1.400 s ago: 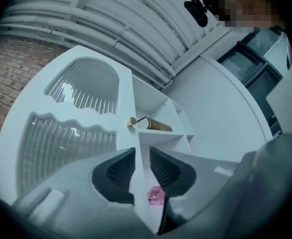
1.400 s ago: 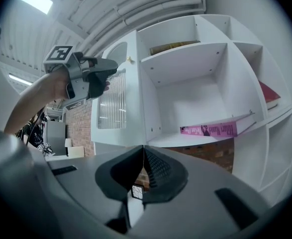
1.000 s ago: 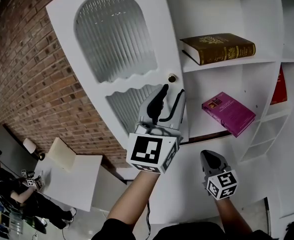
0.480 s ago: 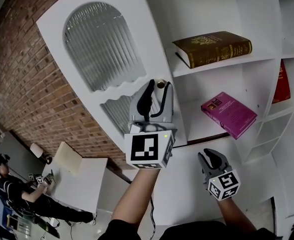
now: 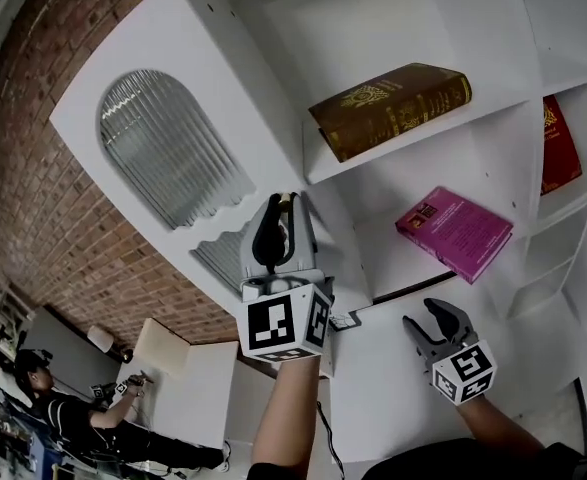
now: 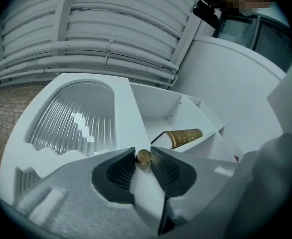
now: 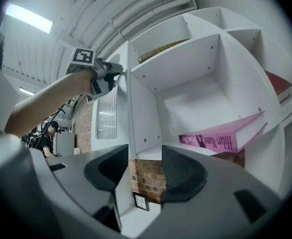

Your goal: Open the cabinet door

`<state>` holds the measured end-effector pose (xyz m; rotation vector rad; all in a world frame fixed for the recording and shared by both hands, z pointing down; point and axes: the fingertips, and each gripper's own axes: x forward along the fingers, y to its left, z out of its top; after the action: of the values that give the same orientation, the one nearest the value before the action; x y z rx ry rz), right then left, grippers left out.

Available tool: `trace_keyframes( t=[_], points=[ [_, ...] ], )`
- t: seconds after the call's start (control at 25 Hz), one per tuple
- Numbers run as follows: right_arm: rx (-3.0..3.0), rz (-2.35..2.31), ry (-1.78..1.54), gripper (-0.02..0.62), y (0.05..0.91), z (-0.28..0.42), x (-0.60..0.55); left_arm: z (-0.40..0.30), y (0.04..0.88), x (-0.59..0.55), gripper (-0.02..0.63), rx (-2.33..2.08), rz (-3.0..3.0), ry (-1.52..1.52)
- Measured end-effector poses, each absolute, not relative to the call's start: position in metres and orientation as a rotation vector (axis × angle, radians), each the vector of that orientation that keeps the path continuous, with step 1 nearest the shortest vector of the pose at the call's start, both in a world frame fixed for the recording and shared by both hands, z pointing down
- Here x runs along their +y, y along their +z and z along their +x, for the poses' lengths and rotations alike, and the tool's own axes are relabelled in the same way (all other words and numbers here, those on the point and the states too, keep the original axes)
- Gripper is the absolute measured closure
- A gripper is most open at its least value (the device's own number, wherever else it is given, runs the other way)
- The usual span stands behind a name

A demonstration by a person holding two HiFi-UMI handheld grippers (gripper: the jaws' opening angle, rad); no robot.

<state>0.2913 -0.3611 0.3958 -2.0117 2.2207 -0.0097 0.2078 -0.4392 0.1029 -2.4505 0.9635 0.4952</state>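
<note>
Left gripper (image 6: 143, 152): jaws just closed onto brass knob (image 6: 144, 157) of cabinet door (image 6: 126, 118). Right gripper (image 7: 146, 158): jaws just opened, empty. We judge knob grasp made; next move calls for steady pull along hinge arc.

Three cameras cover one white cabinet (image 5: 393, 8). The head view looks from behind the person's two raised forearms. It is near enough that the ribbed-glass cabinet door (image 5: 163, 148) and the open shelves fill the frame.

The left gripper view rides the left hand-held gripper (image 5: 281, 208). It faces along jaws that have just been closing, with the brass knob (image 6: 144, 156) pinched between them and the door edge close against the lens.

The right gripper view rides the right hand-held gripper (image 5: 425, 318), lower and farther off. It looks up into the shelves through jaws that have just been opening, with the brick wall (image 7: 145, 176) showing in the gap.

The head and left gripper views share the brown book (image 5: 388, 103). The head and right gripper views share the pink book (image 5: 453, 233) and the left hand-held gripper.
</note>
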Motion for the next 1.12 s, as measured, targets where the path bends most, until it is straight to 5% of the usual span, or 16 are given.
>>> trace_keyframes(
  t=[1.12],
  points=[
    [2.415, -1.829, -0.076, 0.405, 0.418, 0.267, -0.357, 0.190, 0.108, -0.417, 0.525, 1.002, -2.449, 0.505]
  ],
)
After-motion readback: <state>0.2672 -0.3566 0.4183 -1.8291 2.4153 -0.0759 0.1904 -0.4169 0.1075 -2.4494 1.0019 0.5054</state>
